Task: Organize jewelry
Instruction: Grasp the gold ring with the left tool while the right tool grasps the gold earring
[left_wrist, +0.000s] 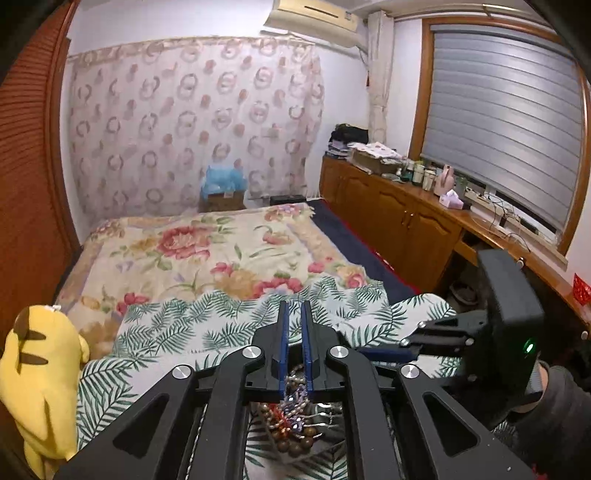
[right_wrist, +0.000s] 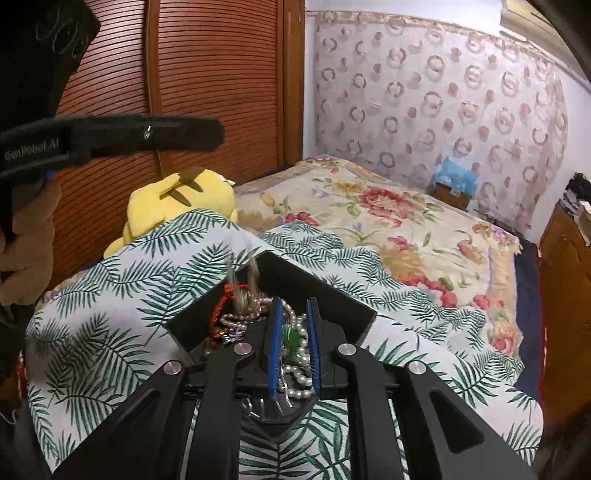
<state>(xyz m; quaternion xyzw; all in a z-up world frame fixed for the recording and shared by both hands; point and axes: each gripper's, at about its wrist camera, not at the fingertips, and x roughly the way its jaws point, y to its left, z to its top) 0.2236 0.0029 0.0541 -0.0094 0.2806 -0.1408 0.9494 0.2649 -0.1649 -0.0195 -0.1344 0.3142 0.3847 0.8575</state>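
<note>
black plastic tray (right_wrist: 325, 295) is sitting on the leaf-print cloth (right_wrist: 110, 295) over the bed, holding a tangled heap of jewelry (right_wrist: 295, 354): pearl strands, brown beads, a red cord, a green piece. nothing is looking sorted yet, so most of the task is remaining. the right hand-held gripper (right_wrist: 293, 317) is hovering with fingers slightly apart around the pearls; the left hand-held gripper (left_wrist: 295, 325) is nearly together above the beads. a strap is reading "genrobot.ai".

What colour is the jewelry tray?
Black tray, clearest in the right wrist view.
</note>
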